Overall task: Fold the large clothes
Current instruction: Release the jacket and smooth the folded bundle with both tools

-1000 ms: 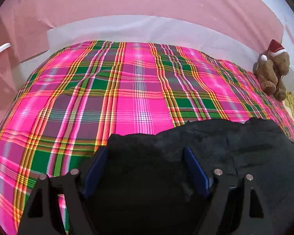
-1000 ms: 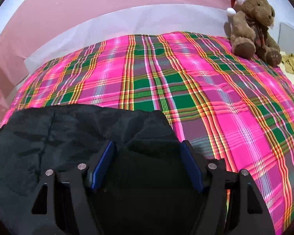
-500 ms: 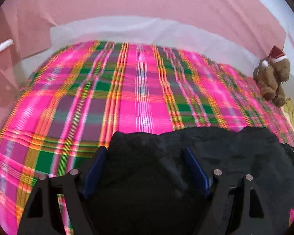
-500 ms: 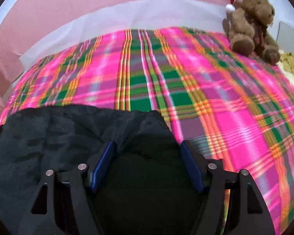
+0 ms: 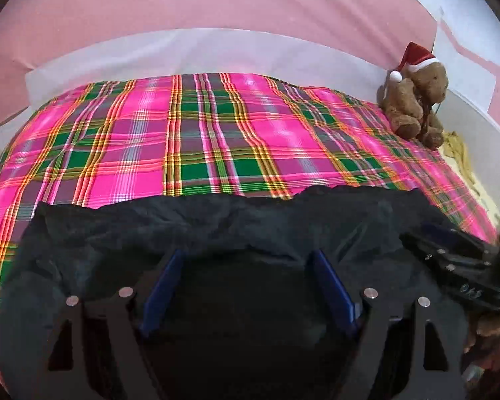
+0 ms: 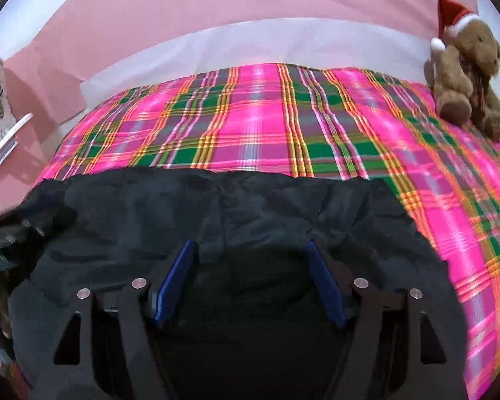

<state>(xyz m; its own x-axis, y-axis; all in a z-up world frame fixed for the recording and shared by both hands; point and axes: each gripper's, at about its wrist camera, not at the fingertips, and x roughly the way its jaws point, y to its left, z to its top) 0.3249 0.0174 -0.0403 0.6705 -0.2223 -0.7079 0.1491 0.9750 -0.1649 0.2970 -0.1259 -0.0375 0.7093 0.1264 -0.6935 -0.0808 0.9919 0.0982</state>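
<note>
Black garment [image 5: 216,226] lies on the plaid bed cover [image 5: 200,133], long axis crosswise, its far edge ahead of both grippers. Left gripper [image 5: 246,286] and right gripper [image 6: 250,276] stand wide; cloth fills both gaps, grip uncertain. Teddy bear [image 6: 466,76] sits beyond the garment's right end.

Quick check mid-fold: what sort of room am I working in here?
Most likely a bedroom: a bed under a pink plaid blanket, a teddy bear in a Santa hat at its far corner, pink wall behind.
</note>
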